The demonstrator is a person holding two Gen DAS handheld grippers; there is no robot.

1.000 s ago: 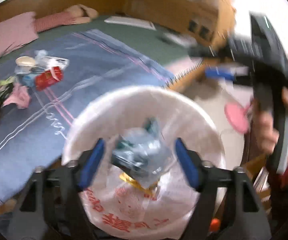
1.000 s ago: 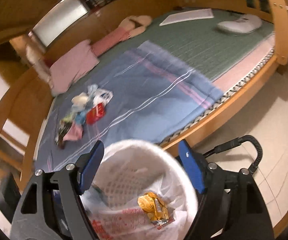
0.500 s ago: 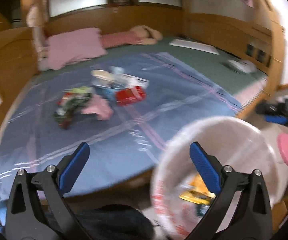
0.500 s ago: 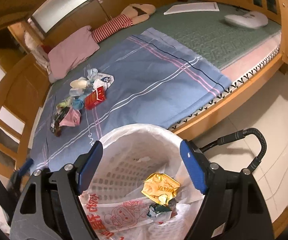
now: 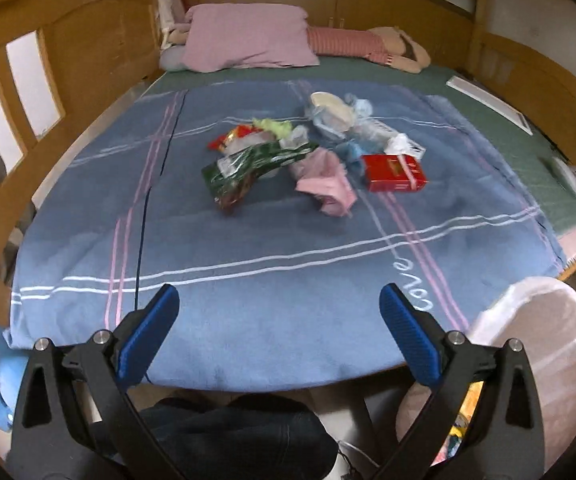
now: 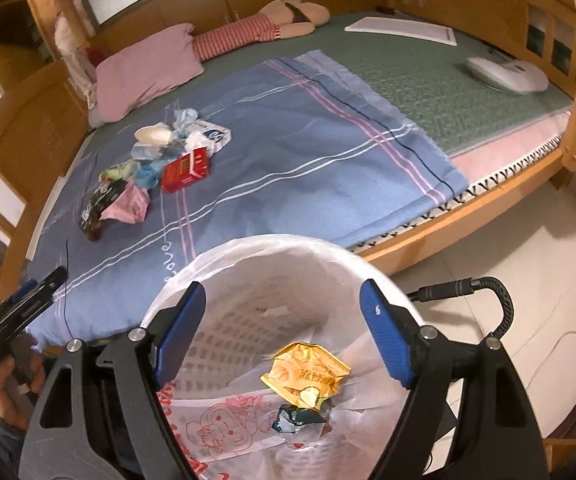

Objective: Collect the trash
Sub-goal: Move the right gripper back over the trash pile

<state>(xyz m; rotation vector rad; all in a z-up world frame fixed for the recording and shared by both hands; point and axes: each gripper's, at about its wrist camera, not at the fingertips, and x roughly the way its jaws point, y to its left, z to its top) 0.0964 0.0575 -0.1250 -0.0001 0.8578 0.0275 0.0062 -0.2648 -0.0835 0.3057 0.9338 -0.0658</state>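
The trash pile is lying mid-bed on the blue blanket, well apart from both tools: a red carton, a crumpled pink wrapper, a green foil packet and pale plastic scraps, all touching or overlapping. I am pointing the left gripper over the near blanket edge toward this pile; its jaws have just been opening, are standing fully apart and have nothing between them. I am hovering the right gripper above the lined basket, jaws apart and empty; a gold wrapper and a dark foil scrap are already lying inside. I judge the step in hand to be the reach for the next piece. The next move calls for carrying the left tool forward and down, then choosing an outlying item, probably the carton or pink wrapper, so that neighbours are not being dragged along.
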